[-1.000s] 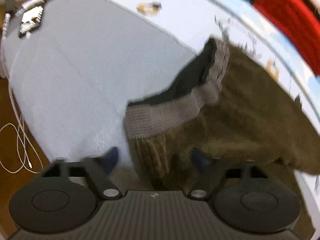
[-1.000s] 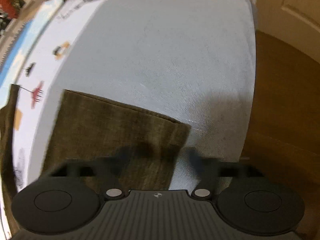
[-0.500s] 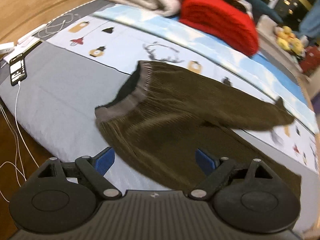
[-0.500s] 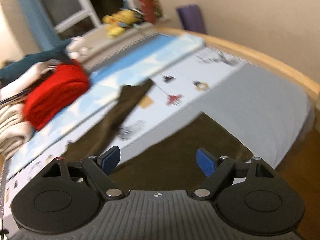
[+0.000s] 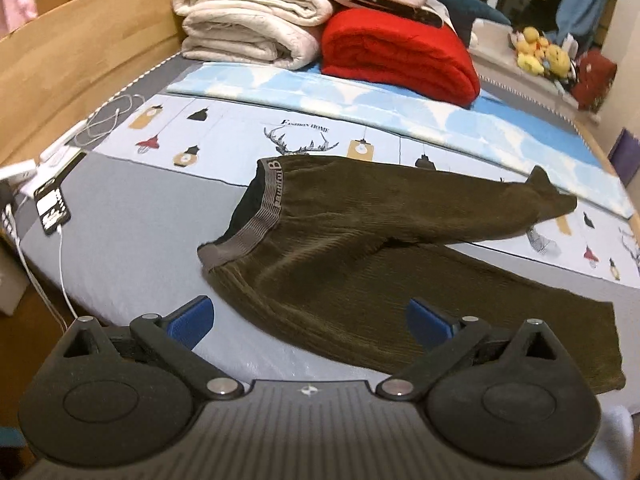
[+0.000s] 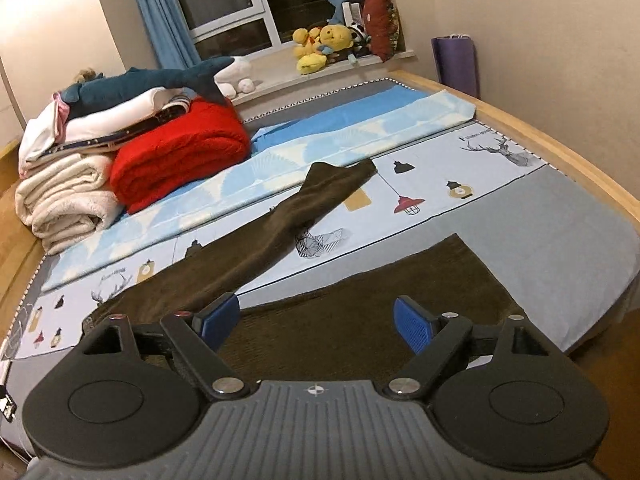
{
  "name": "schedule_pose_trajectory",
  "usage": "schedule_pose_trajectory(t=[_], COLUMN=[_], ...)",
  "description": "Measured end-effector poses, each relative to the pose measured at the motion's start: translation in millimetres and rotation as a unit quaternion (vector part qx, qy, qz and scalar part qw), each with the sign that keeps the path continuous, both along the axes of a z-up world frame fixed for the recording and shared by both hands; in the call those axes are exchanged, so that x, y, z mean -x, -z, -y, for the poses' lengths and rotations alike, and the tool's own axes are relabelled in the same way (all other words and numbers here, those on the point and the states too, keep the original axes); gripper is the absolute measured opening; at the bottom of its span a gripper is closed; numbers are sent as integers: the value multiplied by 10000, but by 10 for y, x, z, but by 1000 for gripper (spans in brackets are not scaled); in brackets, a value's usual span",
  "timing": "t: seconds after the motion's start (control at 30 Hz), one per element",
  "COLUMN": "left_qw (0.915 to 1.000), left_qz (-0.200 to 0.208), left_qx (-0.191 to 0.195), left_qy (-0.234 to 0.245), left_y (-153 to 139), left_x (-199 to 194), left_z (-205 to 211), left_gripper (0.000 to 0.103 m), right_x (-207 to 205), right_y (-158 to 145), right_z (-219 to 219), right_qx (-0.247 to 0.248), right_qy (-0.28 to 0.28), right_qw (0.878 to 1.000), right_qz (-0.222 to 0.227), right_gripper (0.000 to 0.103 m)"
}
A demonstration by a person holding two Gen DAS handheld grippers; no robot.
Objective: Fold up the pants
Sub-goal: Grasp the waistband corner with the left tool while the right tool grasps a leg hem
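Observation:
Dark olive corduroy pants [image 5: 360, 236] lie spread on the bed, grey waistband [image 5: 256, 224] to the left, legs splayed in a V. One leg runs to the far right [image 5: 552, 200], the other lies near the front edge [image 5: 520, 328]. My left gripper [image 5: 310, 320] is open and empty, held above the near edge of the pants below the waistband. My right gripper [image 6: 316, 322] is open and empty above the near leg [image 6: 400, 296]. The far leg [image 6: 320, 192] stretches away toward the blue blanket.
A red blanket [image 5: 396, 52] and cream blankets [image 5: 248, 28] are stacked at the back left, with a plush shark [image 6: 152, 84] on top. A phone [image 5: 52, 210] with white cables lies at the bed's left edge. A wooden bed frame [image 6: 580, 168] borders the right side.
Both grippers have lifted and pulled back from the pants; the views went from close on the fabric to looking across the whole bed. Both stay open.

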State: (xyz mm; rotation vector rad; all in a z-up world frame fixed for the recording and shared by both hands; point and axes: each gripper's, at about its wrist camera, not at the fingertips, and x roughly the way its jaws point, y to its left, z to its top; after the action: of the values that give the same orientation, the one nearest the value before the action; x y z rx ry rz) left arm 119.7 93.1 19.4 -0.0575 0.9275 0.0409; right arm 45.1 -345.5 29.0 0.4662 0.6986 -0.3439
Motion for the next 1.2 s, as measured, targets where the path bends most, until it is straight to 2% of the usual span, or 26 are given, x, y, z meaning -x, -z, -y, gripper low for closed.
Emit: schedule_pose_trajectory(t=[0.2, 0.3, 0.4, 0.53, 0.67, 0.73, 0.83, 0.97, 1.13, 1.2], left_qw=[9987, 9960, 9916, 9863, 9780, 9708, 9623, 9585, 9495, 9424], left_qz=[-112, -180, -449, -984, -1189, -1352, -1518, -1631, -1794, -1920], left_qx=[-432, -784, -1041, -1214, -1614, -1842, -2077, -2151, -2315, -2386], left_qy=[226, 387, 616, 538, 585, 731, 884, 919, 1125, 1342], left_y=[122, 245, 426, 800, 1240, 1479, 1756, 2050, 2403, 2548], left_x=[-704, -1231, -1899, -2859, -3616, -3955, -4342, -4700, -4892, -4899], left_z=[-13, -59, -134, -266, -270, -222, -165, -133, -42, 14], left_gripper=[102, 102, 102, 102, 102, 102, 102, 102, 102, 102], right_x=[-313, -503, -719, -1057, -1421, -1609, -1884, -2264, -2729, -2894], right_y=[200, 326, 467, 633, 762, 847, 1037, 1323, 1547, 1602], right_z=[21, 106, 202, 257, 234, 235, 246, 291, 469, 553], right_qx=[70, 92, 140, 252, 409, 417, 267, 102, -94, -110], right_qy=[-52, 69, 153, 248, 142, 117, 86, -14, 124, 141], right_qw=[9994, 9985, 9967, 9929, 9904, 9890, 9858, 9819, 9830, 9840], right_qz=[-335, -533, -781, -1132, -1315, -1417, -1656, -1894, -1828, -1771], right_gripper=[86, 86, 86, 86, 86, 86, 86, 86, 86, 86])
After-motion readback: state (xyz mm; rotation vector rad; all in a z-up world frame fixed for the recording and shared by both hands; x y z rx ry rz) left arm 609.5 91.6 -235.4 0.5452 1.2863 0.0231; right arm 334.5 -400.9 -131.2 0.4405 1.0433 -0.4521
